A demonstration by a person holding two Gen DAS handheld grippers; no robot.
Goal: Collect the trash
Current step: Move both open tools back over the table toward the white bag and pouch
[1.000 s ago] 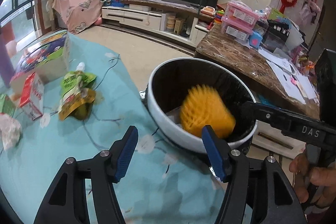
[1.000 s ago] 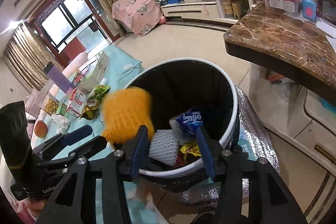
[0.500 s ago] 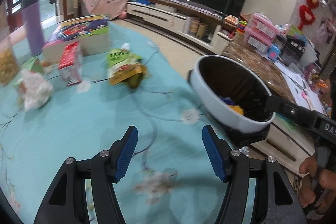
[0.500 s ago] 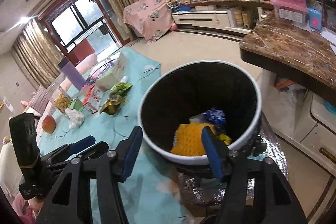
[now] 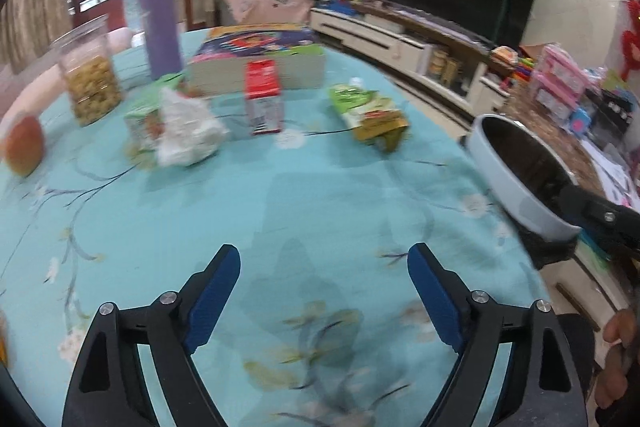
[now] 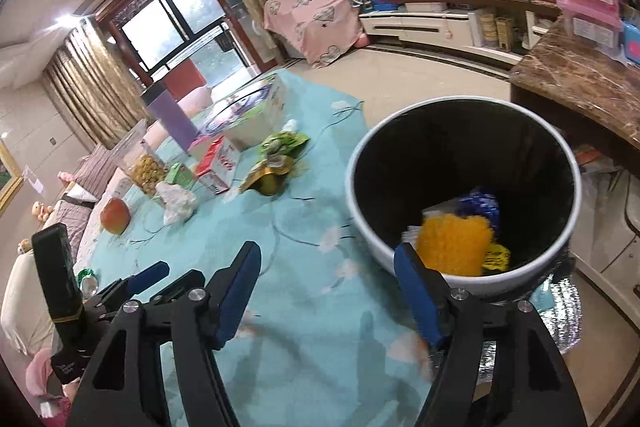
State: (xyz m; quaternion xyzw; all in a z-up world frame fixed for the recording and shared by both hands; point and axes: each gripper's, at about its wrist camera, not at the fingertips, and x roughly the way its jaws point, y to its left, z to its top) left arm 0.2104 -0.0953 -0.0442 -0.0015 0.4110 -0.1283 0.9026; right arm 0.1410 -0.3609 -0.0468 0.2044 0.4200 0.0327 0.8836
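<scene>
- Bench (image 5: 320,211): matt teal cloth w/ flower print.
- Bin (image 6: 460,275): glossy white plastic rim, black liner.
- Jar (image 5: 90,75): clear plastic.
- Counter (image 6: 580,87): polished brown marble.
- Net (image 6: 454,245): orange foam mesh, rough.

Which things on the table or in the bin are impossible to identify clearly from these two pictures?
- Trash bin contents: left wrist view, hidden by its near wall.
- Blue wrapper print: right wrist view, blurred.
- White crumpled item: left wrist view, motion blur.
- Red carton text: too small.
</scene>
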